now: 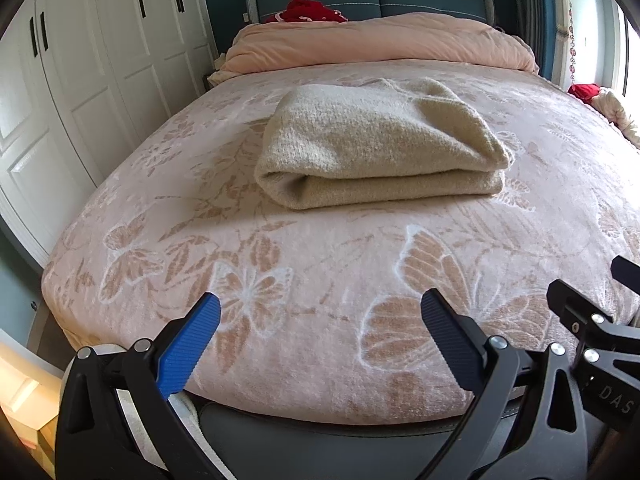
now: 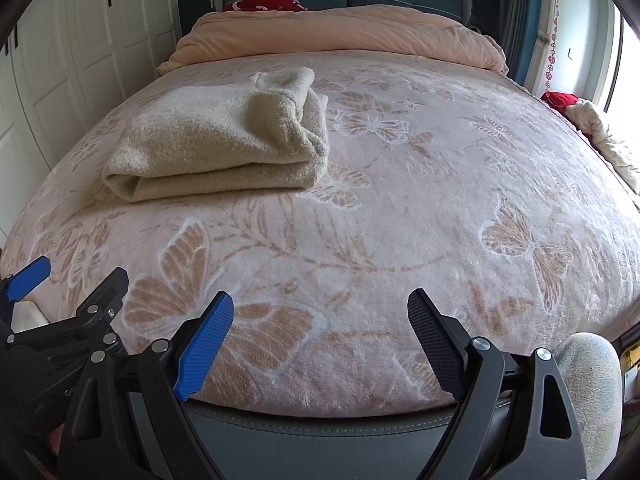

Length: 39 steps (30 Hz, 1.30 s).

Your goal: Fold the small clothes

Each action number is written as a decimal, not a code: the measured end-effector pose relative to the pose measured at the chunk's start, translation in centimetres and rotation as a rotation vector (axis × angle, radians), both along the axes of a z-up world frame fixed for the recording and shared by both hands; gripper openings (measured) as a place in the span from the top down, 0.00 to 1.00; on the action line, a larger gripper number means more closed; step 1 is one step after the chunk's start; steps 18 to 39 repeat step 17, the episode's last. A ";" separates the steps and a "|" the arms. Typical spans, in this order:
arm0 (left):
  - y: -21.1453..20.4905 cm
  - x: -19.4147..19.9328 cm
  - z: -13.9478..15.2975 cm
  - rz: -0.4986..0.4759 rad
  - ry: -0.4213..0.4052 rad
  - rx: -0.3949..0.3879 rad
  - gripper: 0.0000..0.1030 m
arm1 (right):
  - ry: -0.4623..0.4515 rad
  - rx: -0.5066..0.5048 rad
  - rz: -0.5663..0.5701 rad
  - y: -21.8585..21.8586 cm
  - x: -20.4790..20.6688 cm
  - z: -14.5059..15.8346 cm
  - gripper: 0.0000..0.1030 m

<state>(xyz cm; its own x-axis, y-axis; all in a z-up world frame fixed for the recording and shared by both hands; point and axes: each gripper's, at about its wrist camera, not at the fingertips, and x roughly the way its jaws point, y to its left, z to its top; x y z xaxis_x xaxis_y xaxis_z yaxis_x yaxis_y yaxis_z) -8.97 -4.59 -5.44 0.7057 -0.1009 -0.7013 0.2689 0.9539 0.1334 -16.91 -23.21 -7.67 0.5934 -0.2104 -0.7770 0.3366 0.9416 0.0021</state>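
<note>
A beige knit sweater (image 1: 376, 144) lies folded into a thick rectangle on the pink butterfly-patterned bed cover (image 1: 320, 280). It also shows in the right wrist view (image 2: 216, 148), at the left of the bed. My left gripper (image 1: 320, 316) is open and empty near the foot edge of the bed, well short of the sweater. My right gripper (image 2: 320, 316) is open and empty, also at the foot edge, to the right of the left one. The left gripper's blue fingertip (image 2: 28, 280) shows at the left of the right wrist view.
A pink duvet (image 1: 380, 44) is bunched at the head of the bed, with a red cloth (image 1: 308, 12) behind it. White wardrobe doors (image 1: 80, 80) stand at the left. Red and white cloths (image 2: 592, 120) lie at the bed's right edge. The dark bed frame (image 2: 320, 432) runs below the grippers.
</note>
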 end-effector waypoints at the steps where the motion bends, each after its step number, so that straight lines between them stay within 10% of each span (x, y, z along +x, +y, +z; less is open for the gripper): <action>1: -0.1 -0.1 0.0 -0.004 0.001 -0.006 0.05 | -0.001 0.001 0.002 0.1 0.0 0.0 0.16; 39: 0.2 0.0 -0.1 0.018 0.010 -0.007 0.05 | -0.009 0.001 -0.006 0.9 0.0 0.1 0.16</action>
